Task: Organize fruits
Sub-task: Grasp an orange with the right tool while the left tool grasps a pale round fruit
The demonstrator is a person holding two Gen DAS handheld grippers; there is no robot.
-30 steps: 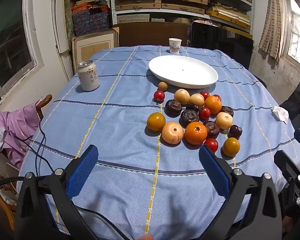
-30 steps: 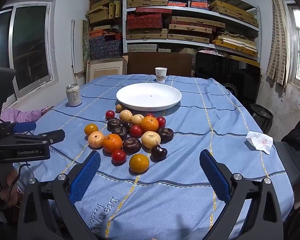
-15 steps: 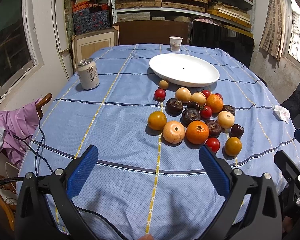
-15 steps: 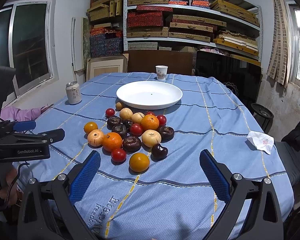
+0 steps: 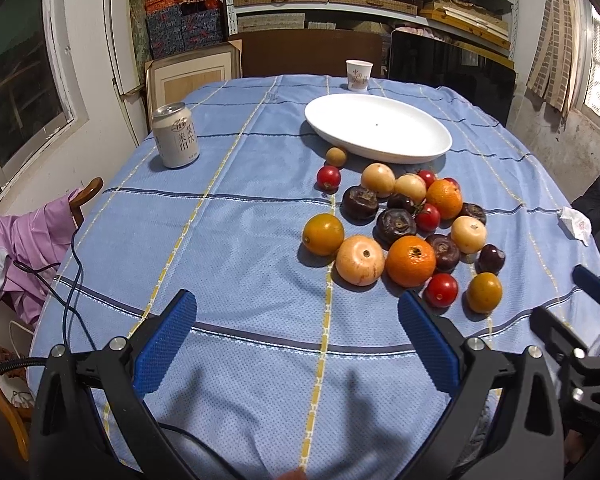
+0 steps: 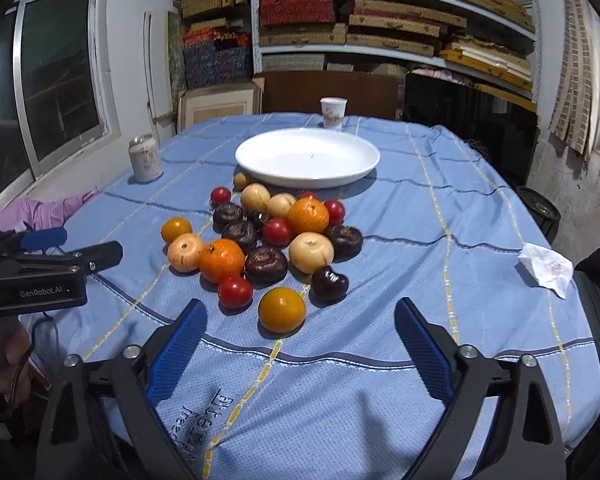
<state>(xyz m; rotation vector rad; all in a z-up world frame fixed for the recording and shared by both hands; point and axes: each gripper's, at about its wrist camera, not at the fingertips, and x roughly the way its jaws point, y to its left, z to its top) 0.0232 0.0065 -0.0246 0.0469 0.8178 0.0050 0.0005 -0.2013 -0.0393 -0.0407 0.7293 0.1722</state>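
Observation:
A heap of fruit lies on the blue tablecloth (image 5: 228, 216): oranges (image 5: 410, 260), pale round fruits (image 5: 359, 260), dark wrinkled ones (image 5: 396, 224) and red tomatoes (image 5: 441, 290). Behind it stands an empty white plate (image 5: 380, 132) (image 6: 308, 160). My left gripper (image 5: 297, 300) is open over bare cloth, just short of the heap. My right gripper (image 6: 300, 308) is open with its jaws closing. A small orange fruit (image 6: 282, 310) sits in line with its gap, and neither pad touches it. One of the left gripper's fingers (image 6: 100, 252) shows at the left of the right wrist view.
A drink can (image 5: 176, 136) stands at the table's left and a paper cup (image 5: 358, 74) behind the plate. A crumpled tissue (image 6: 546, 268) lies at the right edge. A purple garment (image 5: 20, 240) hangs over a chair with a cable (image 5: 74, 272) beside it.
My right gripper has moved forward and down toward the heap, so the fruit looks larger, and its fingers stand a little closer together. The left gripper has hardly moved.

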